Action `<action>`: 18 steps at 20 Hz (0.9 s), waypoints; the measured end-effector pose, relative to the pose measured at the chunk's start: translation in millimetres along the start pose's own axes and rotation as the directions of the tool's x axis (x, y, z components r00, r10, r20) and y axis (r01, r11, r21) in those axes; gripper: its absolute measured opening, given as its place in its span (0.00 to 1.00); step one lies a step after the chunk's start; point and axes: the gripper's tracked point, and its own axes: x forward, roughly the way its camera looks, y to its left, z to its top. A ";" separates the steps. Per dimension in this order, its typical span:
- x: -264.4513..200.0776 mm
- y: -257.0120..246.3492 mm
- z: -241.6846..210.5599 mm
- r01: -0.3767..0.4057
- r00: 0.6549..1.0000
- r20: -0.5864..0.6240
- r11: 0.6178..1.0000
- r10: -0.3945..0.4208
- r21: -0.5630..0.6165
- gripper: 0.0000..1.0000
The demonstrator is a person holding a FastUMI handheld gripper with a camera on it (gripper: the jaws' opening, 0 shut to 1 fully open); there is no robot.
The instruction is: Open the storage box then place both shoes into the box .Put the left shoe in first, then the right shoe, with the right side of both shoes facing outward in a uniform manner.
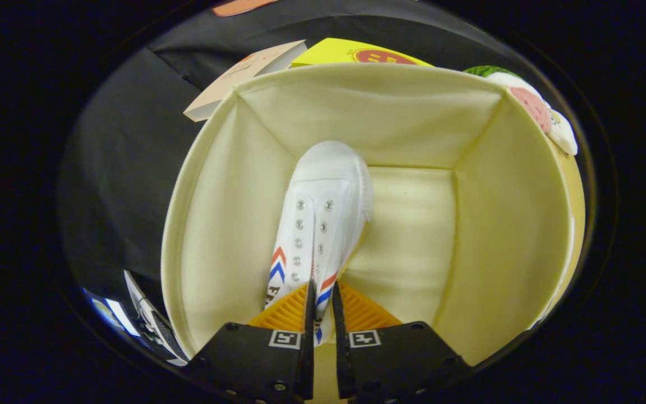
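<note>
A white canvas shoe point(323, 196) with red and blue chevrons and metal eyelets hangs toe-down inside the open cream fabric storage box point(216, 224). My gripper point(322, 294) is shut on the shoe's upper edge near the collar, both fingers pressed on the thin fabric between them. The shoe's toe points toward the box floor point(413, 224), near the box's left wall. To the right of the shoe, the box floor is bare.
Beyond the box's far wall lie a beige card box point(239, 76) and a yellow package point(356, 53). A watermelon-patterned soft item point(536, 104) rests at the box's right rim. Black cloth surrounds the box on the left.
</note>
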 end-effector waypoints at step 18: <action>-206.9 -159.1 -43.4 -0.068 0.967 0.247 0.998 0.064 0.010 0.95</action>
